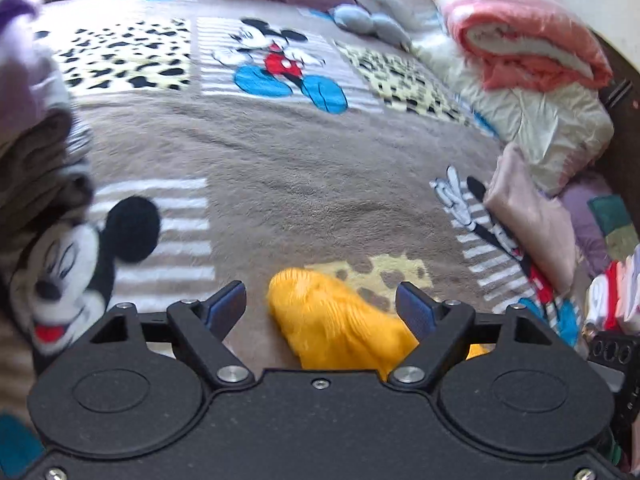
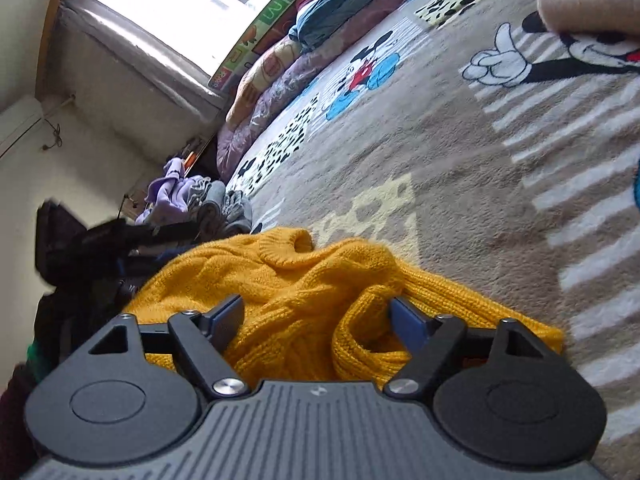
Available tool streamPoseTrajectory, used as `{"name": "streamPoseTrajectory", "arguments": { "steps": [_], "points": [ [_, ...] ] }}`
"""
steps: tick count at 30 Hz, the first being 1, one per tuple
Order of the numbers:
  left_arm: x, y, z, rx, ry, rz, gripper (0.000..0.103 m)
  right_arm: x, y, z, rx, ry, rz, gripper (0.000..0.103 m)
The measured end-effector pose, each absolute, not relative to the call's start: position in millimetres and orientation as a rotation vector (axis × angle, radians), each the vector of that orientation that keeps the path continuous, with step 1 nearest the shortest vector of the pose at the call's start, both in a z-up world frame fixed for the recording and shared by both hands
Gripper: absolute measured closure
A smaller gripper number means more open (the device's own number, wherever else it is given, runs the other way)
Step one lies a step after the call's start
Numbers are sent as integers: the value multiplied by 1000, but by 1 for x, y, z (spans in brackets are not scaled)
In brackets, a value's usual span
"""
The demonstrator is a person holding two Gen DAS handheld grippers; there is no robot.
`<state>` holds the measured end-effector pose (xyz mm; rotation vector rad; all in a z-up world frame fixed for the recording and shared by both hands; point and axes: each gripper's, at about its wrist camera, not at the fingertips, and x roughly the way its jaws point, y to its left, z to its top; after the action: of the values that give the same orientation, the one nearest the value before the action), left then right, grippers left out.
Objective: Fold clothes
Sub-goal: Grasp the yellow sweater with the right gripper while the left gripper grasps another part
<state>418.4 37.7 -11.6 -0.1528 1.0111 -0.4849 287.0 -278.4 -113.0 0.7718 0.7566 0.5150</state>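
The yellow cable-knit sweater (image 2: 288,280) lies bunched on the bed's blanket (image 2: 460,184); soft, thick, floppy, best gripped at its ribbed hem. Both the left hand-held gripper (image 1: 322,304) and the right hand-held gripper (image 2: 318,312) hang released over it.

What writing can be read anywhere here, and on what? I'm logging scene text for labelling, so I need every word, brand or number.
Coloured board against the window wall: single large letters in squares, seen sideways; one looks like "M", the rest too skewed to read.
Red and white item at the right edge: a large mark, too blurred to read.
Cartoon mouse blanket, yellow knit sweater, both grippers: no text.
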Motion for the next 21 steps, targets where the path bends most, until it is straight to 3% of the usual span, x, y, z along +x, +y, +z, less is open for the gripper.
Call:
{"name": "streamPoseTrajectory", "arguments": {
  "steps": [10,14,15,17,21],
  "points": [
    [465,17,-71,-143,1246,-574,23,288,-273,-123,778,721,552,44],
    [441,15,-55,-73,1171,-591,73,286,-278,-127,834,698,590,69],
    [434,14,-49,-50,1143,-594,79,285,-277,-126,842,689,599,76],
    [408,19,-32,-49,1083,-592,82,280,-275,-123,862,663,617,84],
    [357,29,1,-46,961,-588,83,267,-273,-106,851,604,651,91]
  ]
}}
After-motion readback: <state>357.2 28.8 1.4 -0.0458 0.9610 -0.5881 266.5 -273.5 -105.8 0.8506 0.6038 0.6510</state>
